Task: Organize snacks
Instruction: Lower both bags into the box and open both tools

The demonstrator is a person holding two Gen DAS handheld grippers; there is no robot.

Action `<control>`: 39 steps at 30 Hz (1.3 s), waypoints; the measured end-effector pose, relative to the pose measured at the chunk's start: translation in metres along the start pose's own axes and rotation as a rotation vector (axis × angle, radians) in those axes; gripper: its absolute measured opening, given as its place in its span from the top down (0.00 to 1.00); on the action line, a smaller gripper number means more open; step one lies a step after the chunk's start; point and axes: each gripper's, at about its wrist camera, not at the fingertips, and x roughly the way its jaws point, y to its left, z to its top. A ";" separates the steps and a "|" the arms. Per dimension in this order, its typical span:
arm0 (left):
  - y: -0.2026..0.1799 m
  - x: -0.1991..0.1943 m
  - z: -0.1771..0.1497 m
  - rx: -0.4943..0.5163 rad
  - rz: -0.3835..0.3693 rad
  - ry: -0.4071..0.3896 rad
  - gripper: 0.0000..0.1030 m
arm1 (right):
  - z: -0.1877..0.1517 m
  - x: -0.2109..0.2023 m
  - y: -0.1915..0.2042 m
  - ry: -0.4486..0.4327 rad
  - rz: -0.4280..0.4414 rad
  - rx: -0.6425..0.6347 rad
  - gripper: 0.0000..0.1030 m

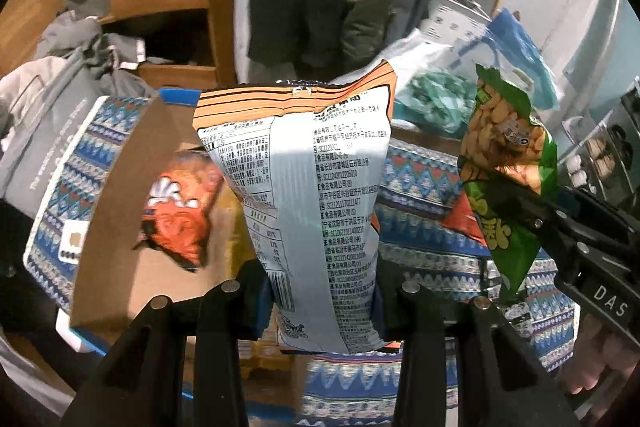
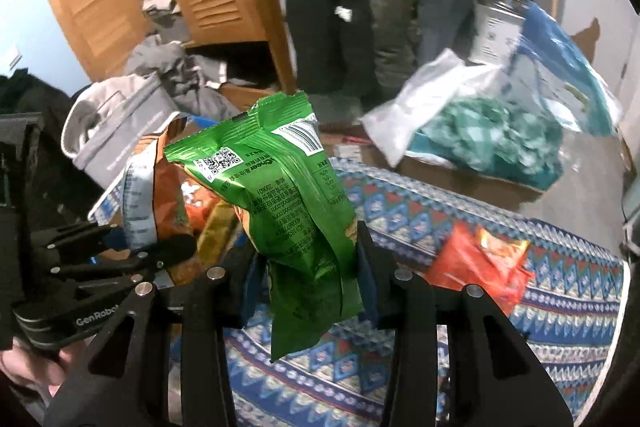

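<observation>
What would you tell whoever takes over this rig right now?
Left gripper: shut on the silver-backed snack bag, held above the patterned cloth.
Right gripper: shut on the green snack bag, also lifted.
Cardboard box: an orange bag already lies inside.
Red bag: loose on the cloth.
Left to do: probably box both held bags, then the red one.

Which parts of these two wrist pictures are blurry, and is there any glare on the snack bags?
Left wrist view: orange snack bag in the cardboard box is motion-blurred; silver bag is sharp, with a pale glare band. Right wrist view: red snack bag and background smear; green bag is sharp and shiny.
</observation>
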 end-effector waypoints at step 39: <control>0.126 0.033 -0.013 -0.170 0.097 0.064 0.46 | 0.022 0.103 0.116 0.152 0.082 -0.091 0.55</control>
